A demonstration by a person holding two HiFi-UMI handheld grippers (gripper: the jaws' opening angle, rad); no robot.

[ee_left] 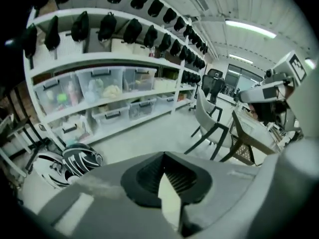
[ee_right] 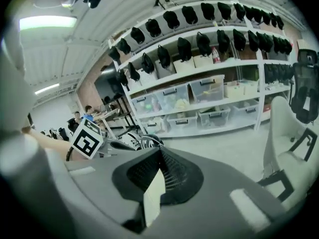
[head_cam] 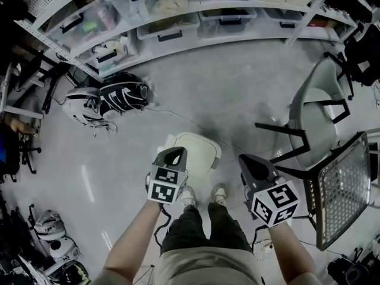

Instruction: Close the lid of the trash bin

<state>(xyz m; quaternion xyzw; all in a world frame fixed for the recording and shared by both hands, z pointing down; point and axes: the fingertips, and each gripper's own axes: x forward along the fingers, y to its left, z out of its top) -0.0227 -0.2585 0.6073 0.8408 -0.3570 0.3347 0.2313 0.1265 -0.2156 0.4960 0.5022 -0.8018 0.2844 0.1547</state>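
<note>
The trash bin (head_cam: 197, 149) stands on the floor just ahead of the person's shoes (head_cam: 205, 195). It is pale cream with rounded corners. From above its top reads as one flat pale surface, and I cannot tell whether the lid sits fully down. My left gripper (head_cam: 174, 155) hovers over the bin's near left corner, jaws together and empty. My right gripper (head_cam: 250, 162) hangs to the right of the bin, also shut on nothing. Both gripper views look level across the room, so the bin is hidden in them. The left gripper (ee_left: 164, 156) and right gripper (ee_right: 159, 151) show their ribbed pads meeting.
Helmets and a black bag (head_cam: 105, 101) lie on the floor at the left. A grey chair (head_cam: 322, 108) and a mesh-backed chair (head_cam: 344, 189) stand at the right. Shelves with plastic boxes (head_cam: 167, 10) run along the far side.
</note>
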